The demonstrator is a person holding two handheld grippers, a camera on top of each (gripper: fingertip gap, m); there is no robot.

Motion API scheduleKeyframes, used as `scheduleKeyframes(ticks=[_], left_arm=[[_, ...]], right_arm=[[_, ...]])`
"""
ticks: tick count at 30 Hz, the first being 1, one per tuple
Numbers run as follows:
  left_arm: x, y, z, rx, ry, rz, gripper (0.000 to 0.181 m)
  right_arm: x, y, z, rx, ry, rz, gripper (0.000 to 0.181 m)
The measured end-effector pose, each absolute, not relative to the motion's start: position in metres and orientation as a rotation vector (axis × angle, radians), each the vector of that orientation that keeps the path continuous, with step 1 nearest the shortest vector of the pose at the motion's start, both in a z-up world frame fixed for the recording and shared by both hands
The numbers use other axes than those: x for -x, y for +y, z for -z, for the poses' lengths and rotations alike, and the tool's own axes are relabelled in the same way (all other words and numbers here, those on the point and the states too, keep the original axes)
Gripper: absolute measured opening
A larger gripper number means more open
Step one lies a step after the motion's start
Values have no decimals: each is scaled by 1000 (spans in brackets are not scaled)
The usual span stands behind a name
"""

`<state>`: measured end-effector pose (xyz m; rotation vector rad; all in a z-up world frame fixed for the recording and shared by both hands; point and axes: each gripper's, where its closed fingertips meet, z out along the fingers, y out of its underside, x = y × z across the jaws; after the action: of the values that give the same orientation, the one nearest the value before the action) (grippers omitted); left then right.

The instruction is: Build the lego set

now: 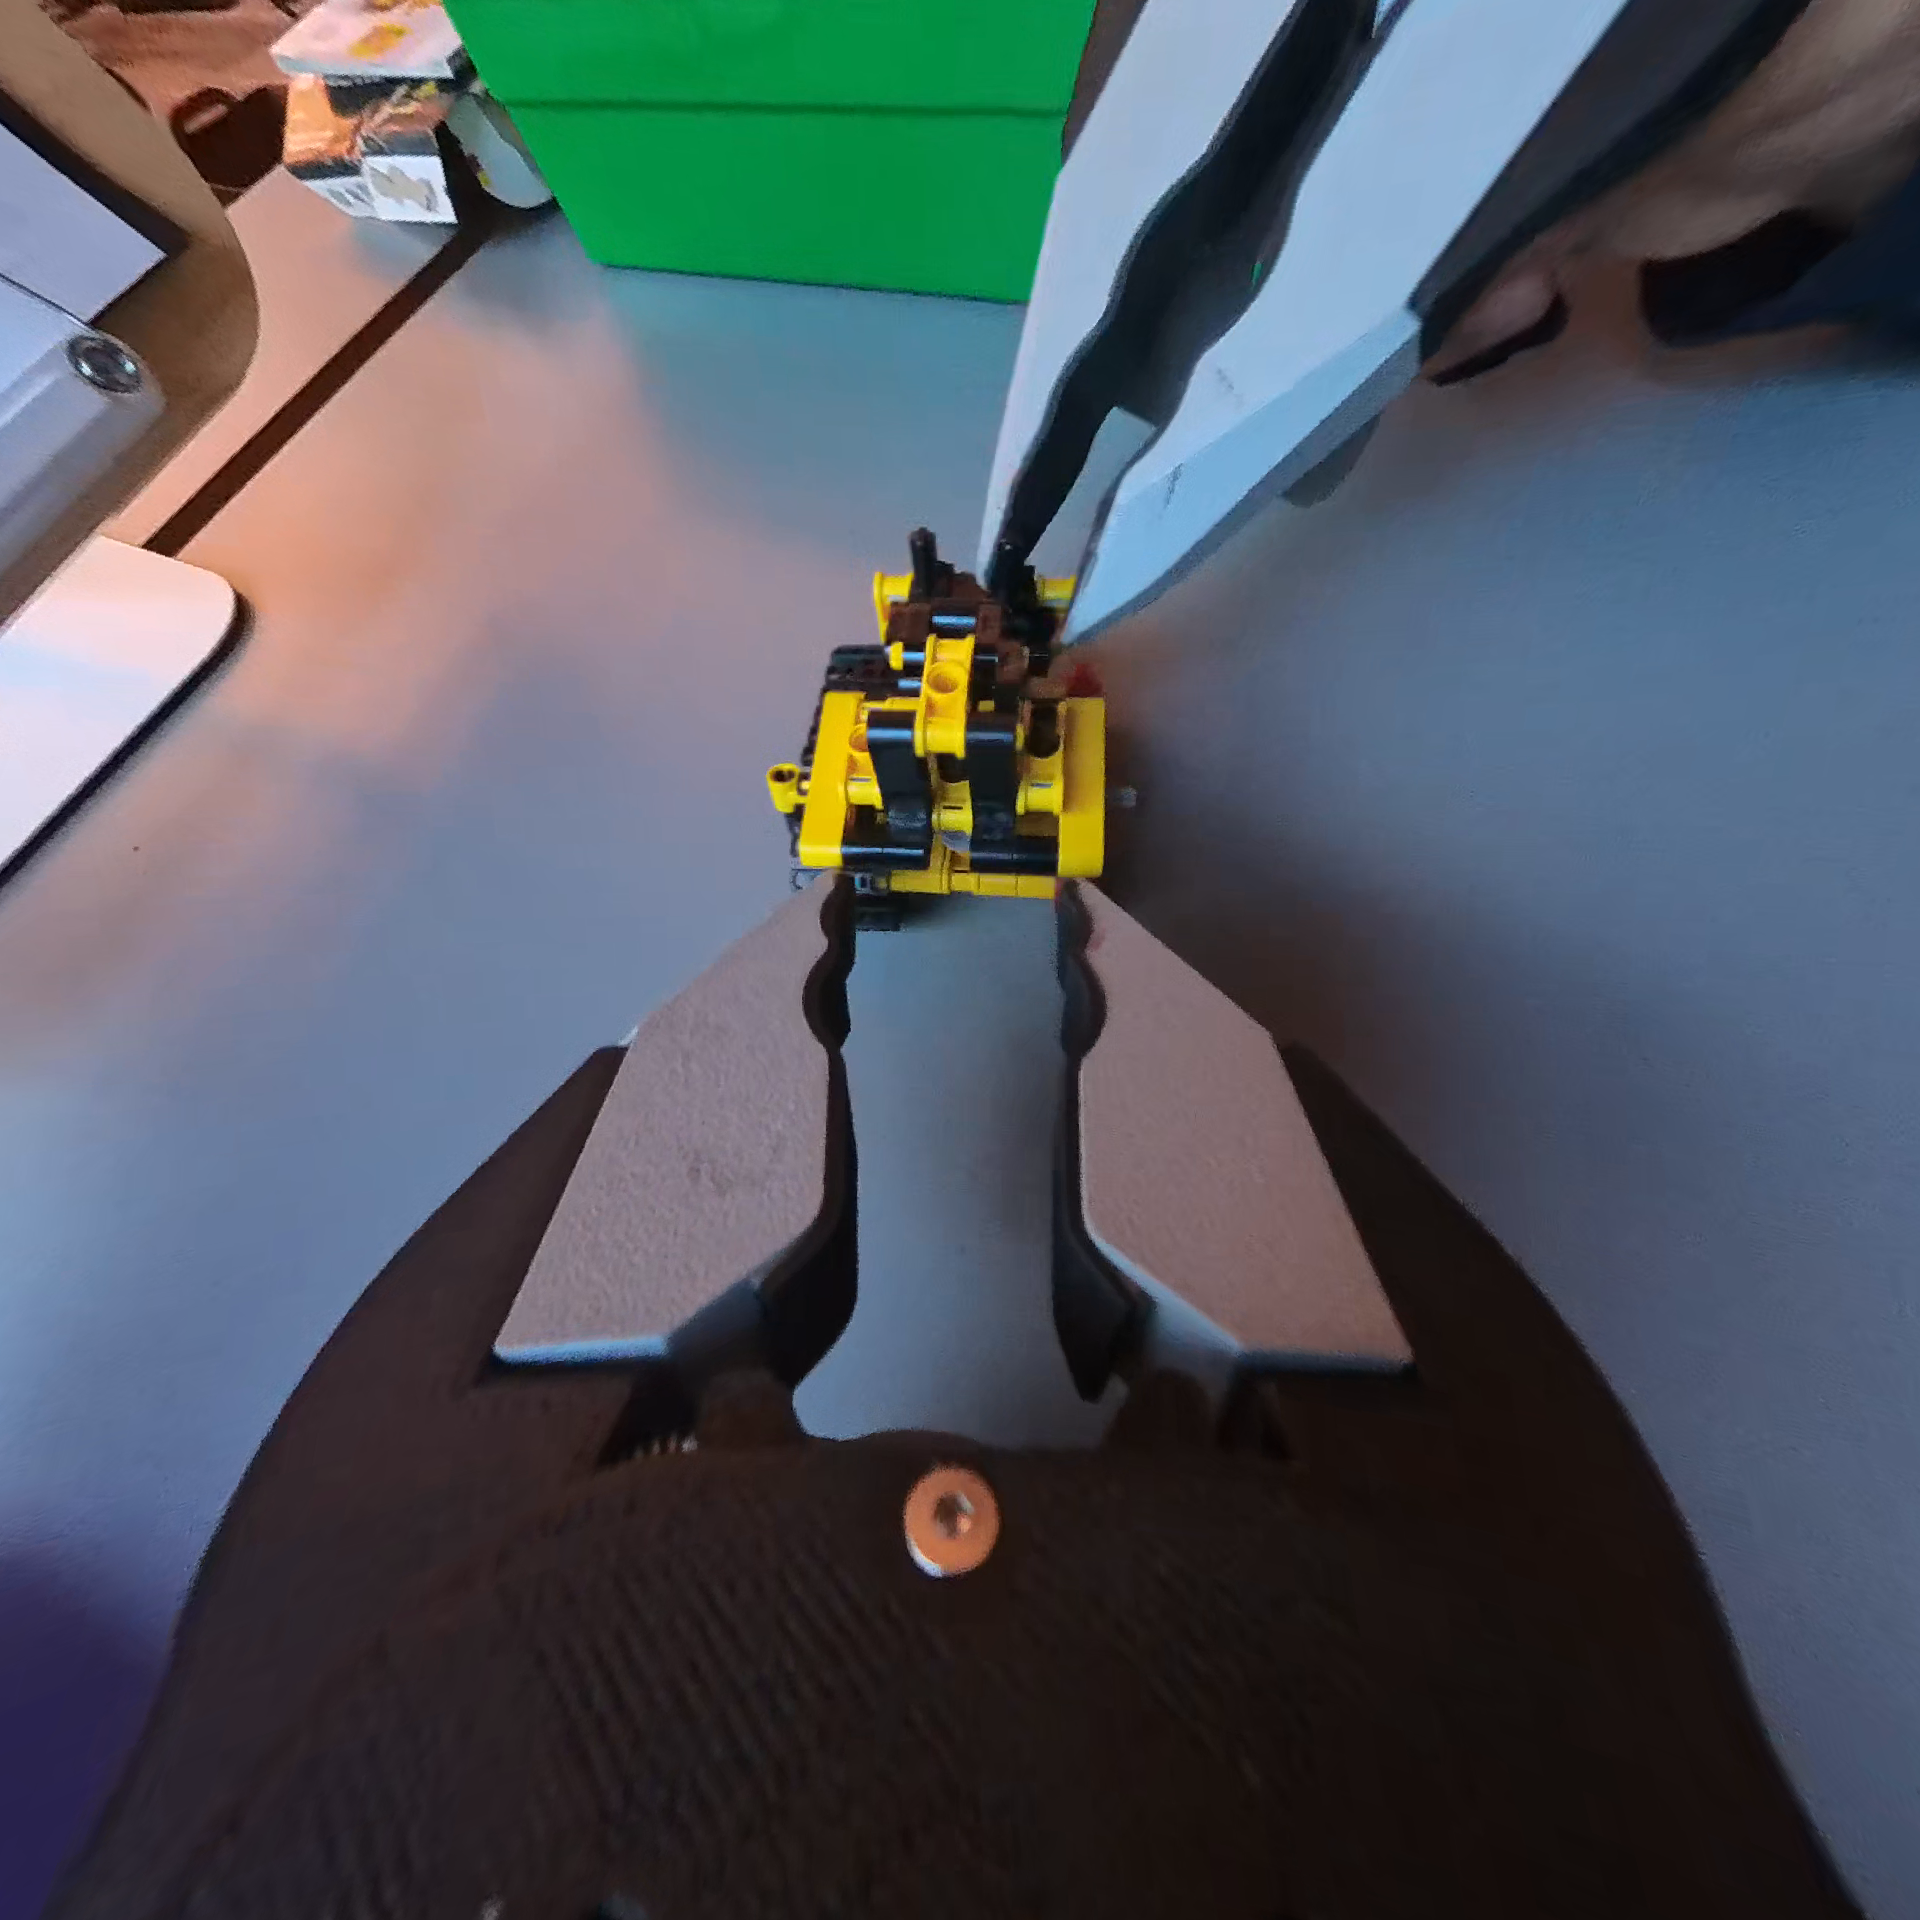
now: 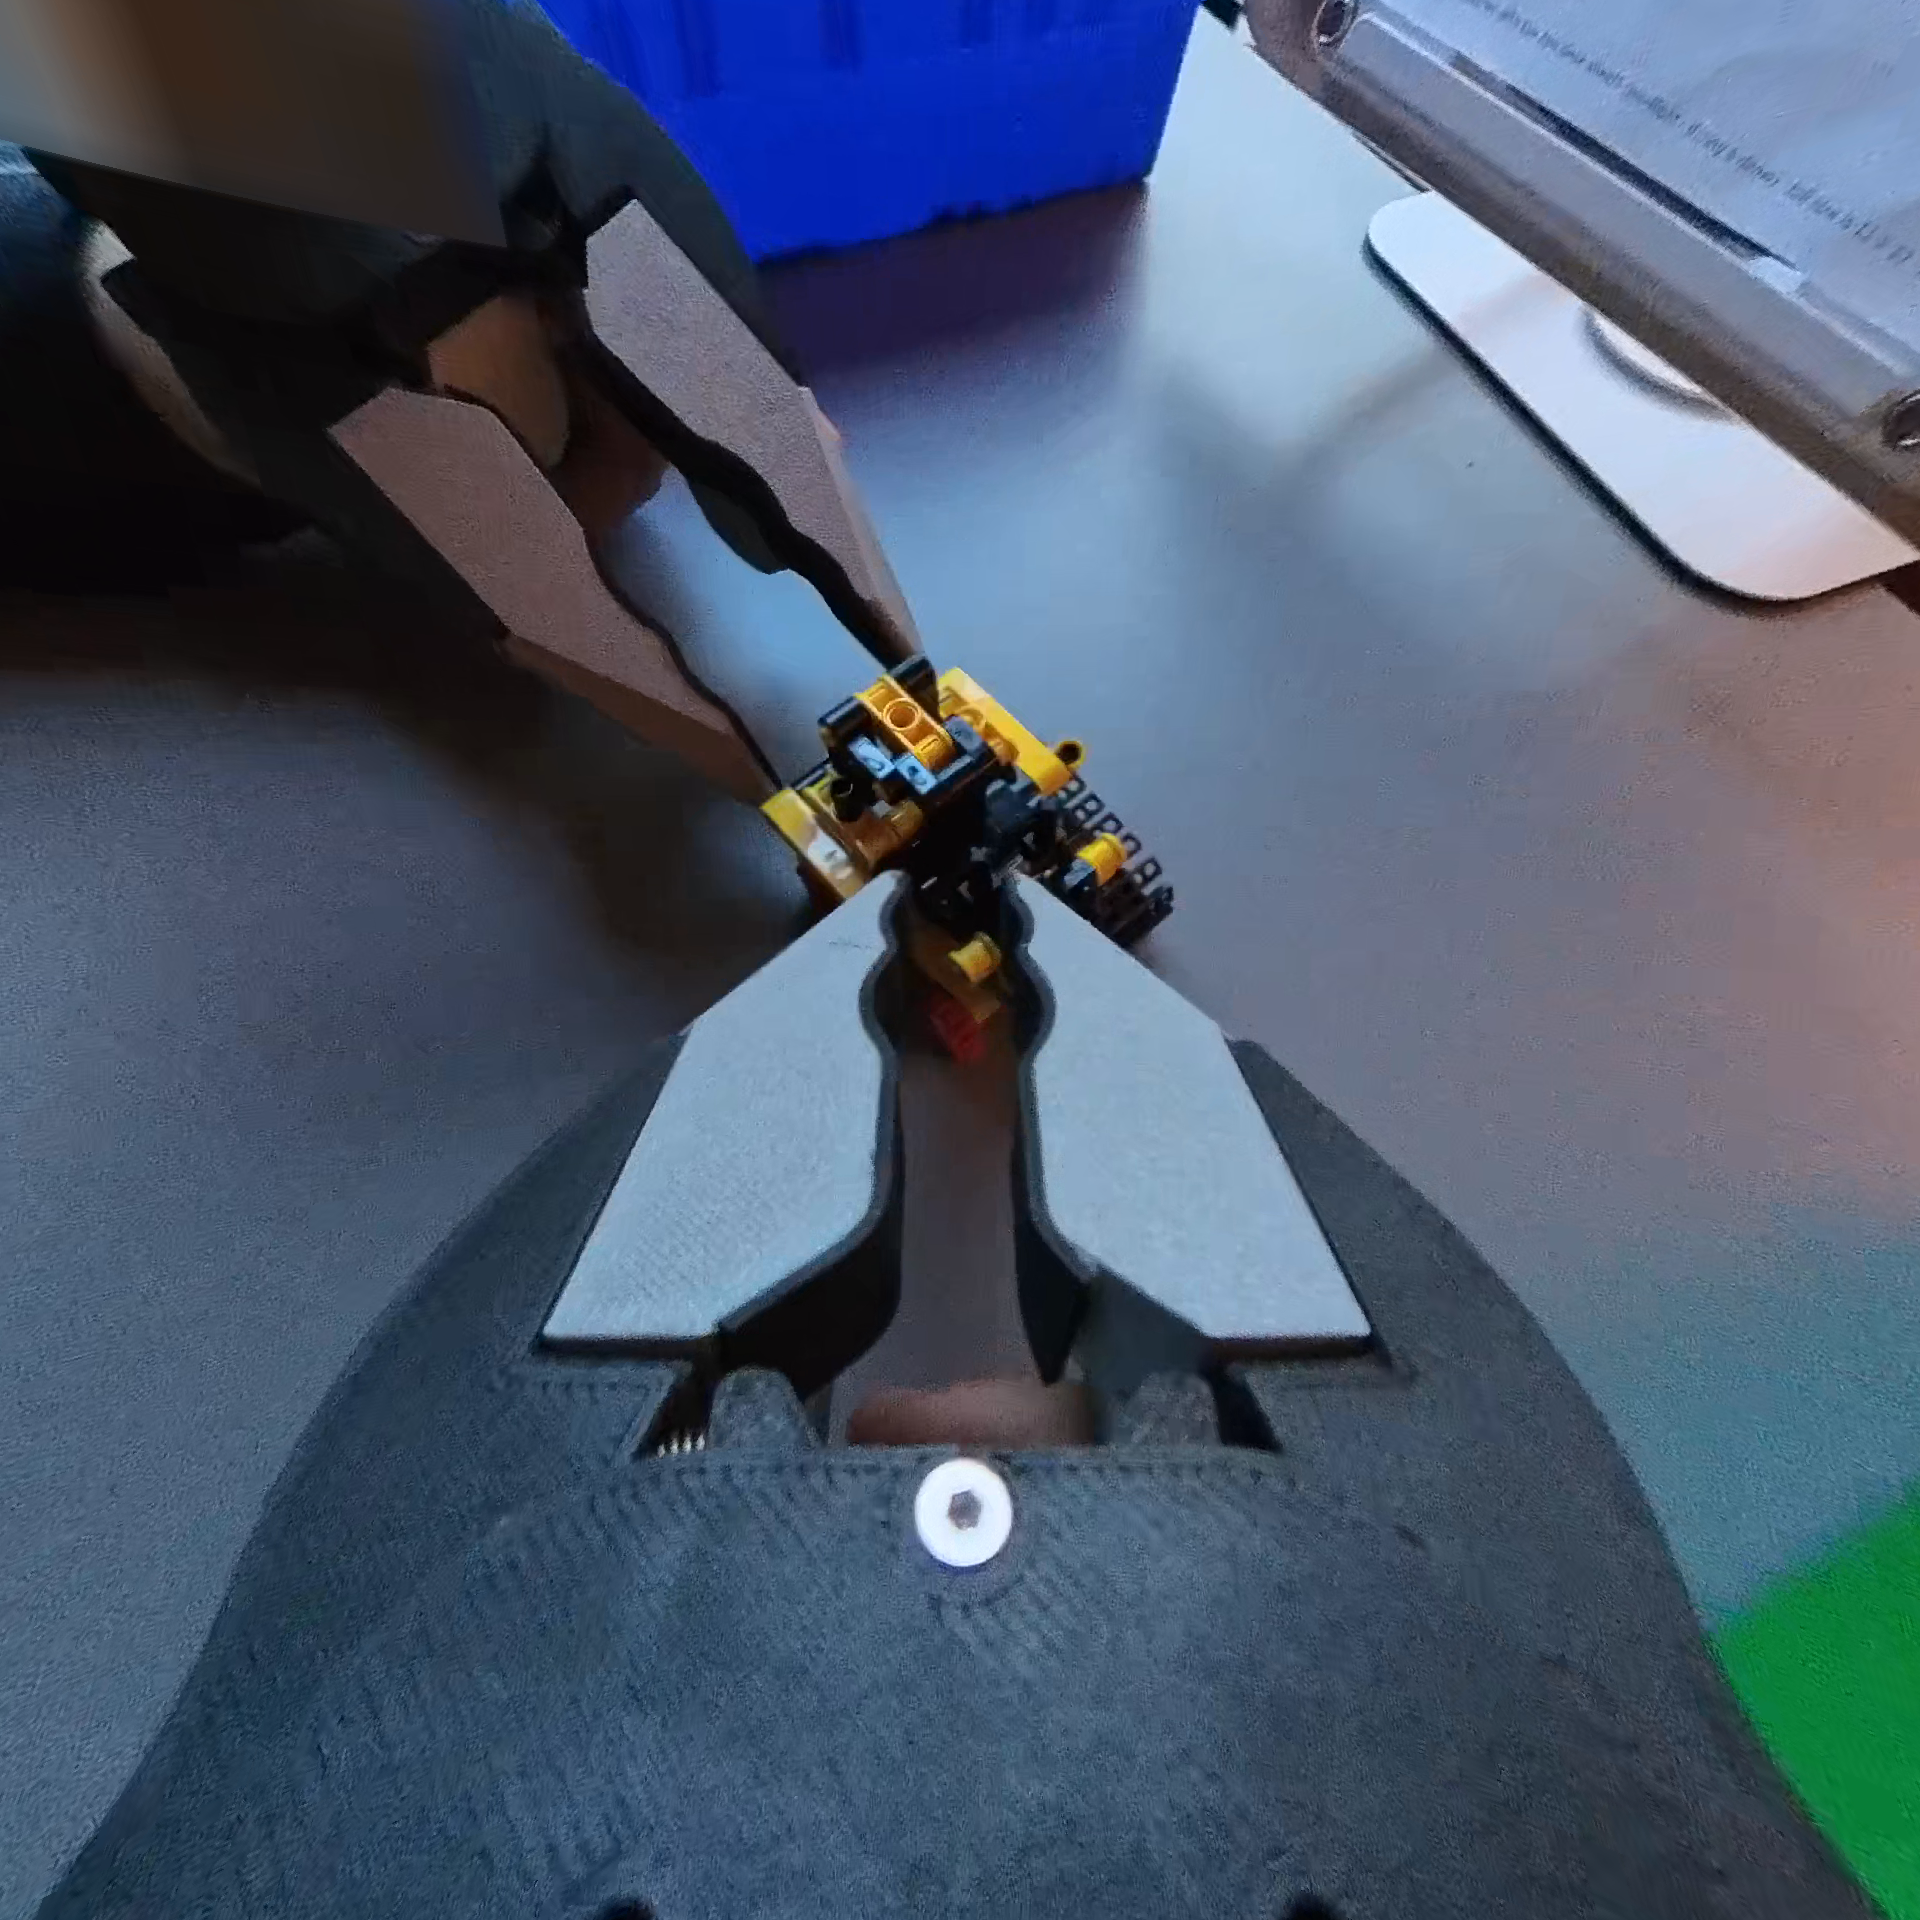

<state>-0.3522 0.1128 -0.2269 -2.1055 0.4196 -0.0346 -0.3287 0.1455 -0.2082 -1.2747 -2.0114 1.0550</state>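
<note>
A small yellow and black lego model (image 1: 951, 748) sits on the grey table (image 1: 1455, 935). My left gripper (image 1: 951, 902) has its fingertips closed on the model's near yellow end. My right gripper (image 1: 1039, 597) comes in from the upper right and pinches a black part at the model's far end. In the right wrist view the model (image 2: 914, 769) lies just past my right gripper (image 2: 953, 896), whose tips clamp its black end part. A small red piece (image 2: 956, 1023) shows between the right fingers. The left gripper (image 2: 836, 722) flanks the model's far side there.
A green box (image 1: 790, 145) stands at the back, with a printed carton (image 1: 374, 125) to its left. A silver monitor stand base (image 1: 94, 665) lies at the left; it also shows in the right wrist view (image 2: 1621, 416). A blue bin (image 2: 883, 104) stands behind the model. My right fingertips sit around 5 centimeters from my left ones.
</note>
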Motion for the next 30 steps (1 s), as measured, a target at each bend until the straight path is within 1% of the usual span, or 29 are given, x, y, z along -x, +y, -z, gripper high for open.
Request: scheduleKeyframes(ticks=[1, 5, 7, 12, 18, 19, 21, 22, 23, 24, 25, 27, 30], left_arm=[[351, 111, 227, 2108, 427, 33, 37], [341, 100, 229, 2108, 492, 80, 40], [327, 91, 226, 2068, 575, 131, 38], [311, 83, 225, 1997, 723, 69, 33], [322, 88, 215, 1994, 577, 128, 33], [326, 90, 213, 1990, 541, 124, 35], [331, 92, 210, 1981, 487, 118, 43], [331, 93, 209, 1980, 478, 116, 51], [331, 95, 207, 1972, 455, 113, 65], [330, 96, 205, 1962, 436, 114, 68], [327, 98, 203, 1953, 426, 123, 70], [317, 102, 202, 1950, 413, 142, 72], [310, 106, 218, 2044, 457, 75, 64]], right_arm=[[325, 143, 208, 1287, -2031, -1080, 11], [303, 127, 207, 1216, -2180, -1098, 7], [304, 128, 202, 1167, -2157, -1071, 14], [309, 131, 199, 1241, -2096, -1158, 19], [313, 145, 183, 1259, -1978, -1217, 25], [314, 150, 184, 1288, -1959, -1219, 26], [312, 154, 195, 1348, -1996, -1194, 19], [309, 155, 203, 1377, -2037, -1169, 16], [308, 155, 209, 1396, -2062, -1145, 13], [306, 151, 211, 1392, -2079, -1162, 9], [304, 144, 210, 1375, -2104, -1210, 6], [301, 129, 208, 1334, -2147, -1273, 11], [304, 117, 207, 1245, -2153, -1265, 9]])
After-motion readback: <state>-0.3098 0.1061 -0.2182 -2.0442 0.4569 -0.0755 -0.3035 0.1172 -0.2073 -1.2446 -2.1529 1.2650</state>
